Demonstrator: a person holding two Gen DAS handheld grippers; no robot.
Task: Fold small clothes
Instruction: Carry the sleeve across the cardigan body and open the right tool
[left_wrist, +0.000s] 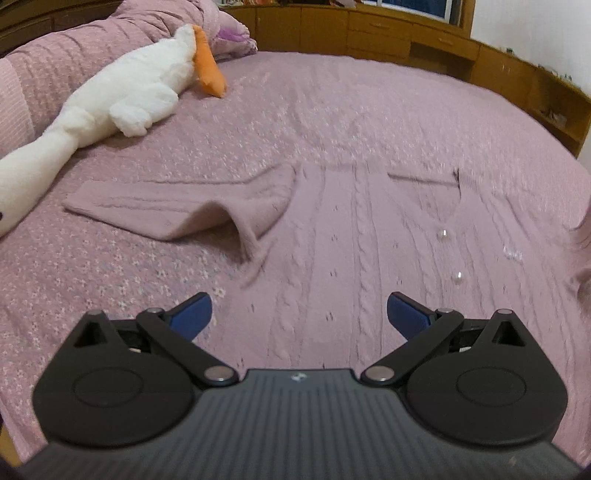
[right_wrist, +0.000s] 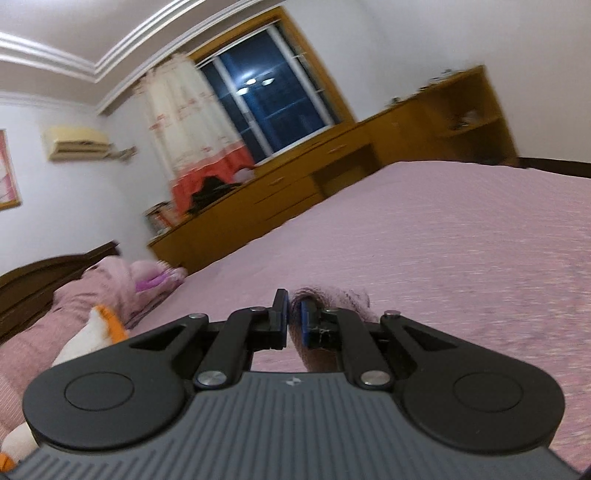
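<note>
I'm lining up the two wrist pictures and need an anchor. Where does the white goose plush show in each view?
Left wrist: the goose plush lies at upper left on the bedspread, orange beak toward the pillows.
Right wrist: only its head and orange beak peek out at lower left, beside the gripper body.
Shared landmark: the wooden cabinet along the far side of the bed.

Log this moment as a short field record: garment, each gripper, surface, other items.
garment: pink knit cardigan with pearl buttons, spread flat, left sleeve stretched sideways
left gripper: open, over the cardigan, holding nothing
right gripper: shut on pink knit fabric
surface: pink bedspread
other: plush goose on the bed
</note>
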